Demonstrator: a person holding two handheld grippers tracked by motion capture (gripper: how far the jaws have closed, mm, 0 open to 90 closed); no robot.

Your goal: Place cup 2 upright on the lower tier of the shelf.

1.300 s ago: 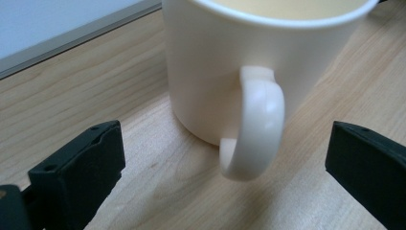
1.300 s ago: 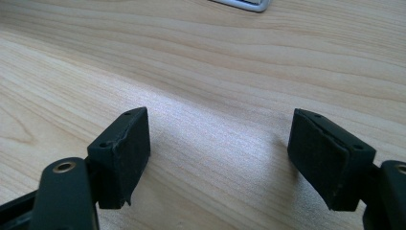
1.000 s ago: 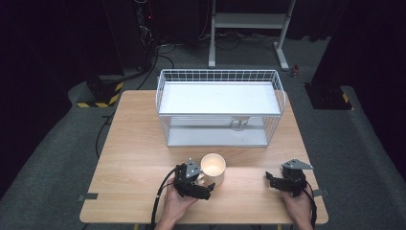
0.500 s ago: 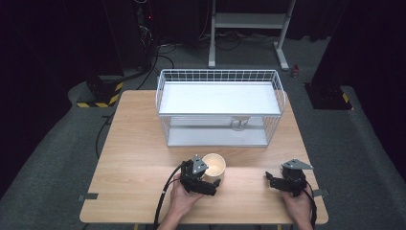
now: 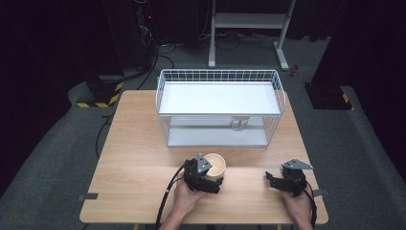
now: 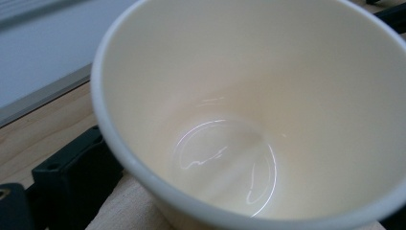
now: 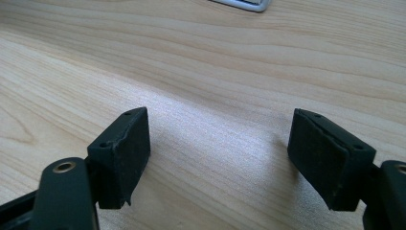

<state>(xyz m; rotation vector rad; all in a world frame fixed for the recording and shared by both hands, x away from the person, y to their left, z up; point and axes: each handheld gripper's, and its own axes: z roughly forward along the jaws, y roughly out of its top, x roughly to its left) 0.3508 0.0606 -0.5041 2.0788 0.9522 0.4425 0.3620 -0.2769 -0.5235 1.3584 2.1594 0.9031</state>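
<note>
We see the left gripper (image 5: 206, 178) clamped on the cream cup (image 5: 214, 165), tilted toward 12 o'clock, maybe for the wire basket (image 5: 219, 76); right gripper (image 5: 280, 181) rests apart, empty, at 3 o'clock.

Left black two-jaw gripper (image 5: 210, 177) clamped, angled rightward; right black two-jaw gripper (image 7: 218, 158) low, jaws parted wide, nothing between.

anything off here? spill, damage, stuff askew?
No spill or damage. The cup is empty and clean inside, held tilted at the left tool. The right tool rests open over bare table. Wire rack sits square.
</note>
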